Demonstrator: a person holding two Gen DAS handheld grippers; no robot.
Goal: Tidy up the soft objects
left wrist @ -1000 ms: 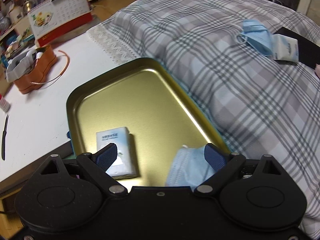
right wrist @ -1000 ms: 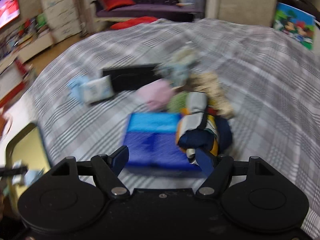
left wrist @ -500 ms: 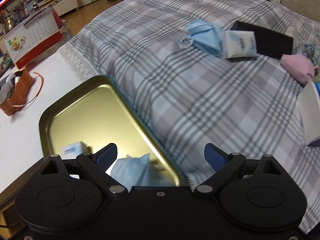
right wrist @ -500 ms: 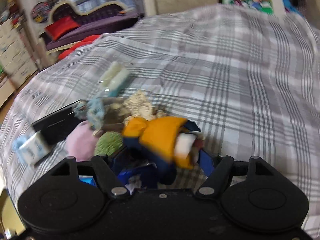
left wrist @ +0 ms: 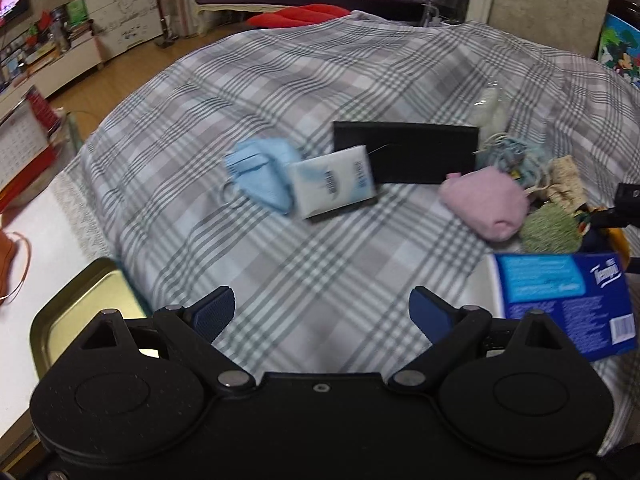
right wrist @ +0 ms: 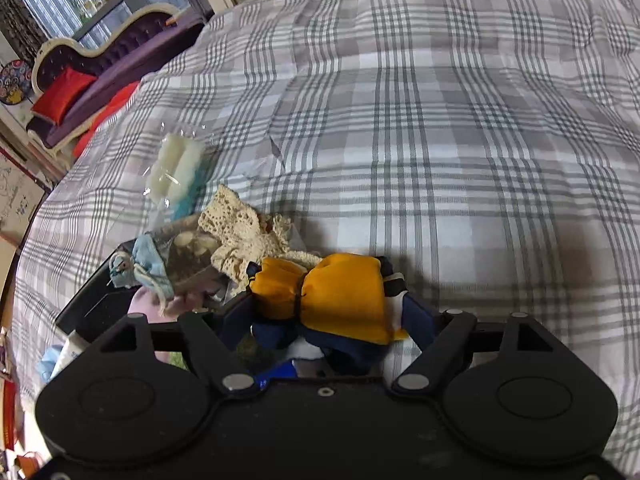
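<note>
A blue mask (left wrist: 260, 176), white tissue pack (left wrist: 332, 182), pink pouch (left wrist: 486, 204) and orange-navy bundle (right wrist: 340, 296) lie on the plaid bed (left wrist: 280, 92).

The one word that can be read is "Tempo", in white letters on the dark blue corner of the blue tissue box (left wrist: 560, 300) at the right edge of the left wrist view. A barcode sits on its lower right side, its digits too small to read. The white tissue pack (left wrist: 332, 182) carries dark print, too blurred to read.
</note>
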